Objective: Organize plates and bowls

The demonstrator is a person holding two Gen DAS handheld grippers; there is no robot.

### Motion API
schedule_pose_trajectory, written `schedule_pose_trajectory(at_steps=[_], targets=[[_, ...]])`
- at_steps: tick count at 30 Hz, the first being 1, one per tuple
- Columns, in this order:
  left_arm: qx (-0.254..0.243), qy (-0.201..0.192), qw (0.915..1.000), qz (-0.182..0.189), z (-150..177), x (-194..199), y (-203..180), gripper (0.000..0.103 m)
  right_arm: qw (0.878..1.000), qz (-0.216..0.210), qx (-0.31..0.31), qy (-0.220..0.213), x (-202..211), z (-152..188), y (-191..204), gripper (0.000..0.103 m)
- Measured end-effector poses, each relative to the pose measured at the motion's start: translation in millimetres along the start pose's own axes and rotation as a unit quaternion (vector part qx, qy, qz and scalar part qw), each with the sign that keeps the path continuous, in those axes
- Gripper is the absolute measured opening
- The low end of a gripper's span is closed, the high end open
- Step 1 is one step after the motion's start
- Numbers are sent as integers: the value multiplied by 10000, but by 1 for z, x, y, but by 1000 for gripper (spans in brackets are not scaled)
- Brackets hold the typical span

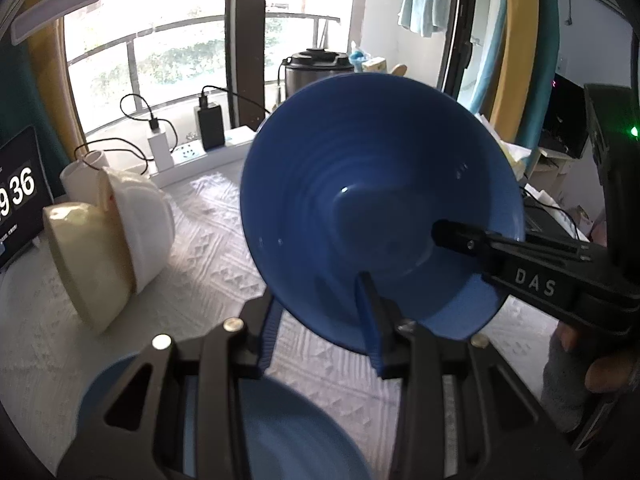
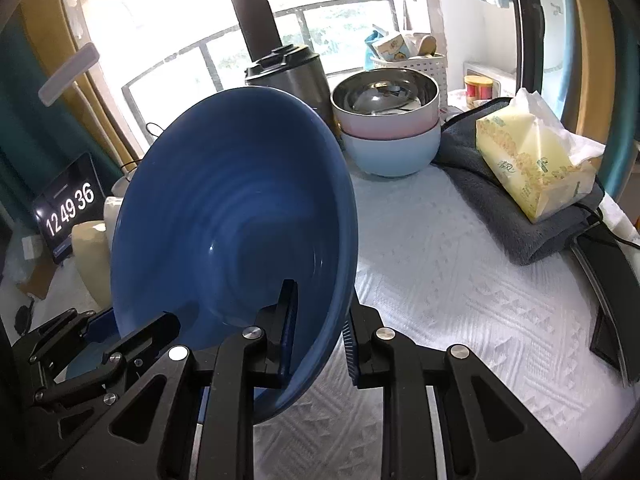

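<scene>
A large dark blue ribbed bowl (image 1: pixel 360 184) hangs tilted above the white tablecloth, held by both grippers. My left gripper (image 1: pixel 318 300) is shut on its lower rim, one finger inside and one behind the wall. My right gripper (image 1: pixel 460 240) reaches in from the right, with one finger lying inside the bowl. In the right wrist view the same bowl (image 2: pixel 224 208) stands almost on edge, its rim clamped in my right gripper (image 2: pixel 320 304). My left gripper (image 2: pixel 160 324) holds the rim at lower left. A second blue dish (image 1: pixel 288 432) lies below, mostly hidden.
A white bowl (image 1: pixel 144 216) and a cream bowl (image 1: pixel 88 264) lie on their sides at left by a clock screen (image 1: pixel 20 196). A steel-and-pink bowl stacked on a light blue one (image 2: pixel 390 148), a tissue pack (image 2: pixel 532 160) on a grey towel (image 2: pixel 500 216), and a cooker (image 2: pixel 292 72) stand behind.
</scene>
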State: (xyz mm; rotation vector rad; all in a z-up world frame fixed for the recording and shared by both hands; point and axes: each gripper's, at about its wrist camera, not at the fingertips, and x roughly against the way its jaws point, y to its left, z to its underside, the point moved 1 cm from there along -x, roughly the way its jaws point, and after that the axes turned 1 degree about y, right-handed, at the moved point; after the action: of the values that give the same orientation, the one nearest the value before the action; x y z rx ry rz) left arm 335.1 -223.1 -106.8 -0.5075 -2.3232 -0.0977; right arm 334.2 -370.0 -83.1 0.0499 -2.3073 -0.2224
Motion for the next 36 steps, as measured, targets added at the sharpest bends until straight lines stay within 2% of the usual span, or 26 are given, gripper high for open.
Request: schedule_pose_trajectory(at_steps=[36], targets=[[370, -354, 9986, -118, 39, 66, 44, 37, 9991, -147, 382, 59, 23, 27, 66, 23]])
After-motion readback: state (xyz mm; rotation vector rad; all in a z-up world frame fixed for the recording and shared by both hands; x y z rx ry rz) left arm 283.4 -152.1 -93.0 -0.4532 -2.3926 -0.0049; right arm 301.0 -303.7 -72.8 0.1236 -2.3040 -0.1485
